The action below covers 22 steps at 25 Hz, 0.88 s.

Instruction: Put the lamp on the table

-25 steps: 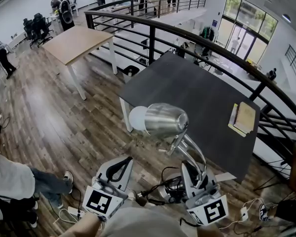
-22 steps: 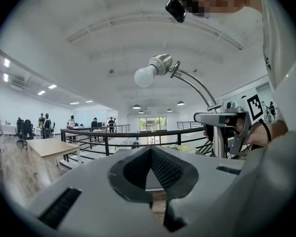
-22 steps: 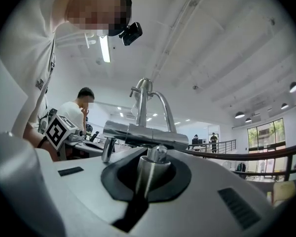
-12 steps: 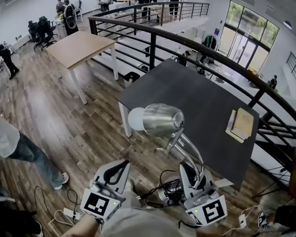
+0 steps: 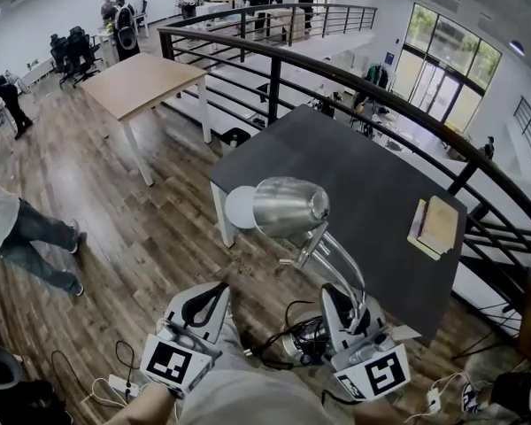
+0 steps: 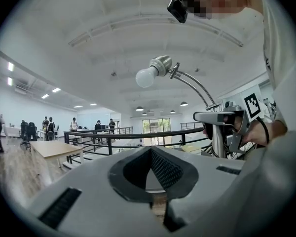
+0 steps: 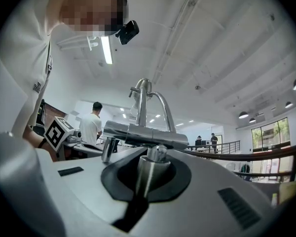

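Asker: Since both grippers are up in front of you, what do they hold?

Me: My right gripper (image 5: 343,304) is clamped on the lamp (image 5: 288,209), on its thin metal stem (image 7: 147,176) — the rod stands upright between my jaws, which are closed tight round it. My left gripper (image 5: 216,294) holds nothing; its jaws are together.

Asker: And where is the lamp?

Me: In the air, not on the dark table (image 5: 354,171). In the head view its silver shade (image 5: 292,207) and white bulb (image 5: 240,208) show against the table's near left corner, the bulb pointing left over the wooden floor (image 5: 133,228). A tan book (image 5: 439,214) lies by the table's right edge — well apart from the lamp.
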Motion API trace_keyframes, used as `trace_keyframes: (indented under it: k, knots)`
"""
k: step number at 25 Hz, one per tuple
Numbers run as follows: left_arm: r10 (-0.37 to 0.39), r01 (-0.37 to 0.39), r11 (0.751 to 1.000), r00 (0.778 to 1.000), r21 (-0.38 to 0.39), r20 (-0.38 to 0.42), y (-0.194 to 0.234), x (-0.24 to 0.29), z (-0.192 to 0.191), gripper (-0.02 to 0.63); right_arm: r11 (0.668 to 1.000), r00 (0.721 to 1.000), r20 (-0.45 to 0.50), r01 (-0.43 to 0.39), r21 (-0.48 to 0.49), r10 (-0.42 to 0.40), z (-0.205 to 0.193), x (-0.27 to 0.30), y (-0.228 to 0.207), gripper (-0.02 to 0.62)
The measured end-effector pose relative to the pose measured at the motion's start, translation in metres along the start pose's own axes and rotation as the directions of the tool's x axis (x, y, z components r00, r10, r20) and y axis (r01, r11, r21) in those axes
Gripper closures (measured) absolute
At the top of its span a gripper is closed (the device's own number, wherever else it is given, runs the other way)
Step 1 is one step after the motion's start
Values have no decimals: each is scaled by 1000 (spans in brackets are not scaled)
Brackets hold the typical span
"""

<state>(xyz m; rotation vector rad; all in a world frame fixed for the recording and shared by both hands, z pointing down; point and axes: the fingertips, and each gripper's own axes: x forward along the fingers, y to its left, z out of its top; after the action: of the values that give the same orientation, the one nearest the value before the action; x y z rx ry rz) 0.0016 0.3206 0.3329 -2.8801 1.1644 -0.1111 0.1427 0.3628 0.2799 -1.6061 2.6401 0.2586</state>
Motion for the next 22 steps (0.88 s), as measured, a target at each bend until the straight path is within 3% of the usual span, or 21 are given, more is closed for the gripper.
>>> trace_keyframes:
  k: [7,11,22]
  knots:
    - [10,-10,1000,1000,-3,2,42,25,-13,601,1000,1000,-16,7,0,-7,-20,47,-15,598]
    - [21,-22,1000,999,-7,-46,69,38,-17,601,1000,1000,-22,1,3,-1,-23,76,-23,598]
    - [-8,8,1000,1000,-4,-13,172,118,-2,601,1000,1000,-30,7,5,-7,-36,195,-63,598]
